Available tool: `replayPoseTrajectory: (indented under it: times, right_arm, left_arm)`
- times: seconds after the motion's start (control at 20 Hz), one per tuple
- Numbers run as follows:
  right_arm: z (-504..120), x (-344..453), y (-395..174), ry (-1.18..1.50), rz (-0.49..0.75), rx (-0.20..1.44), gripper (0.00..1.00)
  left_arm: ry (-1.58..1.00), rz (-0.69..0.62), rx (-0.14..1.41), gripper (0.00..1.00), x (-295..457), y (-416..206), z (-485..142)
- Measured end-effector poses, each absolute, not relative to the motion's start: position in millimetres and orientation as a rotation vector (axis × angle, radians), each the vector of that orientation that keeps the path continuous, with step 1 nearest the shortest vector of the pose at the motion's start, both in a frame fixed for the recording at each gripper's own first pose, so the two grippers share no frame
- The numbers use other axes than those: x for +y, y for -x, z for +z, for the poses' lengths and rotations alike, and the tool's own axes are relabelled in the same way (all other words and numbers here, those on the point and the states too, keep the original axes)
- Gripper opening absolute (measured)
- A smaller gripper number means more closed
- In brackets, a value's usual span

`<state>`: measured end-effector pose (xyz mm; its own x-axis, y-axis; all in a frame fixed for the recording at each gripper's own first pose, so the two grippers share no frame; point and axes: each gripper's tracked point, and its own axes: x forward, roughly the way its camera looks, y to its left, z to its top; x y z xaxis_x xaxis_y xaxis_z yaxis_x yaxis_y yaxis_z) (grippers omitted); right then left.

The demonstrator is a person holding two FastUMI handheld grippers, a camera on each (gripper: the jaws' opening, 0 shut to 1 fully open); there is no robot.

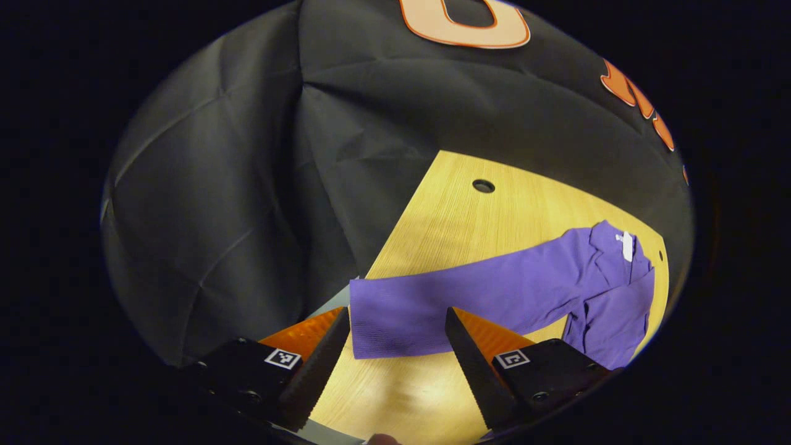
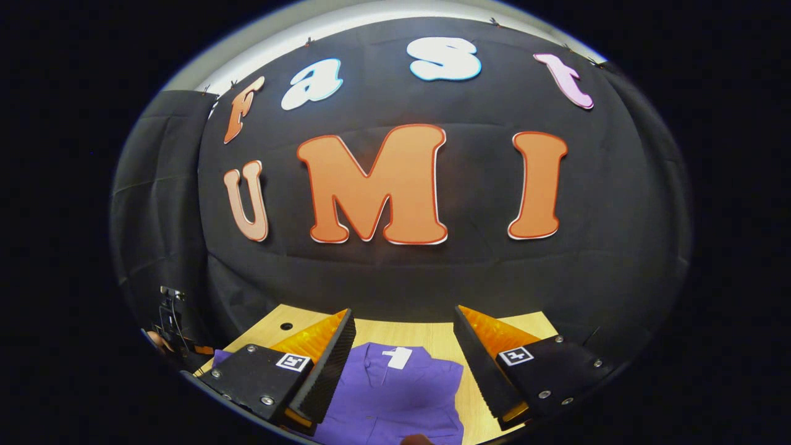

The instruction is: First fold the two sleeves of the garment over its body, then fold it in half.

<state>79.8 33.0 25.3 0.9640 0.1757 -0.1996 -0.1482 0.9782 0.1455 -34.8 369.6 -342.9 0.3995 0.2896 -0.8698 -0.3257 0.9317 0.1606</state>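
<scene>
Fingers of the left gripper [image 1: 395, 346] spread wide, empty, hem of the purple shirt [image 1: 494, 296] just ahead between them on the table [image 1: 469, 210]. Right gripper [image 2: 401, 364] likewise wide, collar between its fingers. Sleeves look folded in; halving apparently left.

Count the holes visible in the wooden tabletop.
2 in the left gripper view: a large round hole in the table beyond the purple garment, and a small hole beside its collar. Cloth may hide others.
</scene>
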Motion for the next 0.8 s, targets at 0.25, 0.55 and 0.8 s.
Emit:
replayPoseTrajectory:
  times: [0.25,0.55,0.8]
  right_arm:
    - [46,7,-73,-0.122,0.102,0.153,0.94]
    - [58,-16,-64,-0.065,0.048,0.128,0.94]
    - [56,-26,-56,-0.056,0.029,0.134,0.94]
  left_arm:
    - [0.05,0.371,1.25,0.98,368,32,-395]
    - [0.144,0.412,1.399,0.97,383,48,-438]
    - [0.202,0.403,1.436,1.0,386,48,-455]
